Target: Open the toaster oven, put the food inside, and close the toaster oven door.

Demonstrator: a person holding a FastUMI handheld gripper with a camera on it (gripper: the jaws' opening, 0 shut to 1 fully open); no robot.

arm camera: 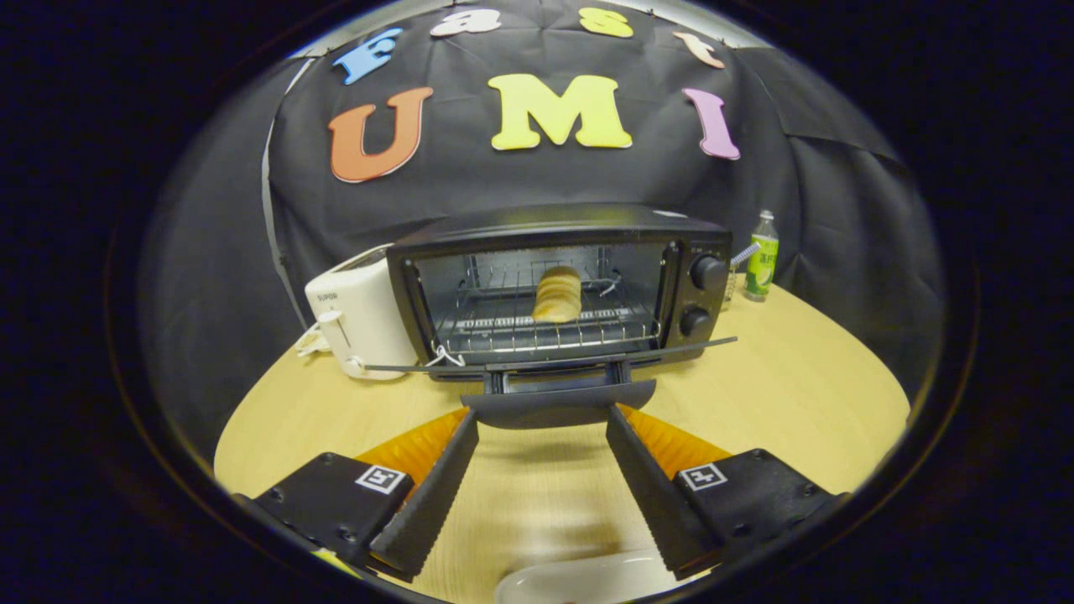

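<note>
A black toaster oven [560, 285] stands on the round wooden table [797, 394] with its door [554, 361] folded down flat toward me. A piece of bread [558, 294] rests on the wire rack [545, 327] inside. The door's handle [558, 405] sits just ahead of my fingertips. My gripper [541, 424] is open, its two fingers spread wide below the handle, with nothing between them but the bare table top.
A white pop-up toaster [357, 319] stands against the oven's left side. A green bottle [762, 256] is behind the oven on the right. The rim of a white dish [587, 579] lies on the table between the finger bases.
</note>
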